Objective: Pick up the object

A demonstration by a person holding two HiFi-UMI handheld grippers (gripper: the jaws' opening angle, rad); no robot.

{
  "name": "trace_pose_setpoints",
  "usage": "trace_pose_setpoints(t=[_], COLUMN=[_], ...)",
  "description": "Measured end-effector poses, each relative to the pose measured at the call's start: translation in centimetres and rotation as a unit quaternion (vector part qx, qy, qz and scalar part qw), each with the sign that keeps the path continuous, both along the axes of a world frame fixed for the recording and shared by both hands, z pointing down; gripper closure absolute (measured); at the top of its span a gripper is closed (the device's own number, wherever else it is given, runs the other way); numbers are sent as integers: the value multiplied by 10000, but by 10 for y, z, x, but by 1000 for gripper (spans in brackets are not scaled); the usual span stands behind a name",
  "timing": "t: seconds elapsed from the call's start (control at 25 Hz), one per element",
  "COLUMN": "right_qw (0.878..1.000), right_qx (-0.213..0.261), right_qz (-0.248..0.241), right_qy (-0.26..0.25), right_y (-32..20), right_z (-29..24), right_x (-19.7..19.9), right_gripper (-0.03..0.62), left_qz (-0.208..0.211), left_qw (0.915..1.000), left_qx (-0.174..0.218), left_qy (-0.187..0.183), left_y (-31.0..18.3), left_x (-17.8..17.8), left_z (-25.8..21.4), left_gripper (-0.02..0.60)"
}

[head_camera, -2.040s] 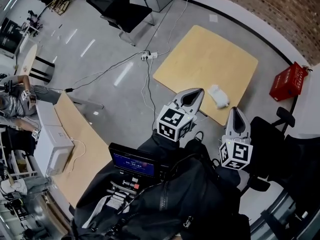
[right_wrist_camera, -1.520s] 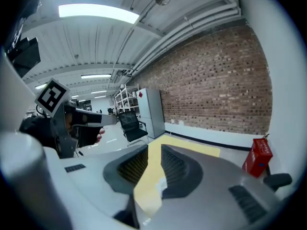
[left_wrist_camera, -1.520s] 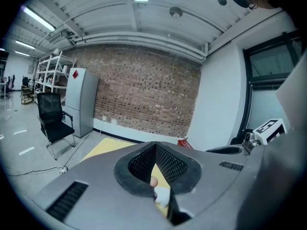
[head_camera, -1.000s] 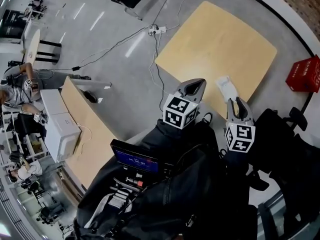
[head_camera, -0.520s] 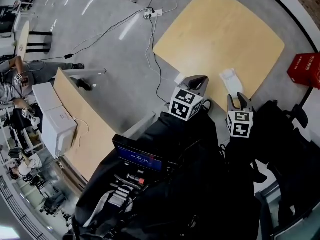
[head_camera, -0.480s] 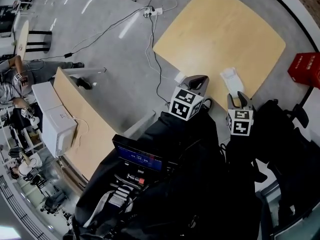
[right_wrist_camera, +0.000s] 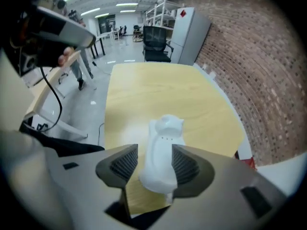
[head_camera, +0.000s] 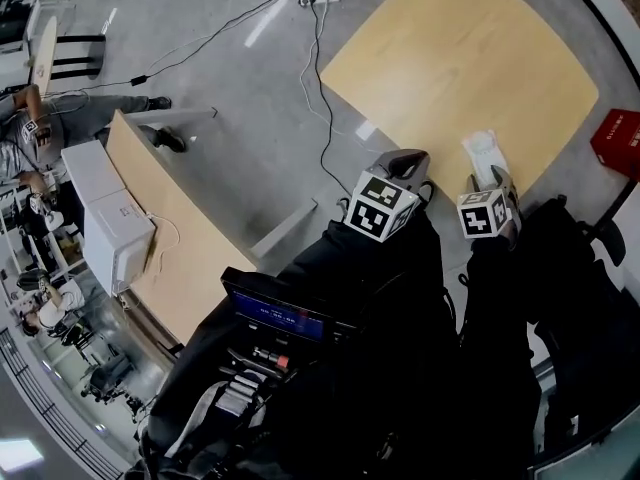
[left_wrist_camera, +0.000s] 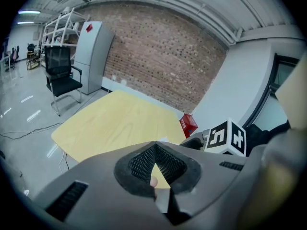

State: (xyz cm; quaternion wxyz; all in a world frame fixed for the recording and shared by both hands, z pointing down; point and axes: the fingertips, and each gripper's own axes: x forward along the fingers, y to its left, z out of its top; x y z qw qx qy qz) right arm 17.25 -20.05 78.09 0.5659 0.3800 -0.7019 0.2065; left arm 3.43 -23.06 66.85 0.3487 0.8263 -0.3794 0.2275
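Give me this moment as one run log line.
right hand-held gripper: jaws just opening, astride white object | white object: on table | left hand-held gripper: shut, empty

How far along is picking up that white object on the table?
Done: the right tool is at the table, its jaws have just been opening, and they straddle the white object. In hand: lining up, nothing gripped yet. Left: close on it and lift.

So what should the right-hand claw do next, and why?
Probably close the right gripper: its jaws, which have just been opening, stand apart with the white object between them, lying on the wooden table and not yet squeezed.
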Motion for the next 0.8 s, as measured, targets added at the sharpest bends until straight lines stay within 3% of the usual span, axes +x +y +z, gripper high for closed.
trace_pose_setpoints(t=[0.16,0.4,0.68,0.8], right_qw=[9933,9646,9405,9434], right_qx=[-176,-221,-61,142], right_qz=[-649,-1239,-1435,-1429], right_qy=[939,2319,3078,2990], right_y=[1,-1,-6,-7], right_z=[25,47,57,51], right_x=[-1,10,11,9], right_gripper=[367,365,370,395], left_qz=[-102,-226,-294,-298], left_qw=[9999,9997,9995,9995], left_qx=[-48,-98,-113,-119], left_qy=[-4,-12,-25,-7], left_y=[2,4,9,11], left_x=[-12,-26,-47,-52], left_z=[4,8,9,7], left_gripper=[581,581,581,581])
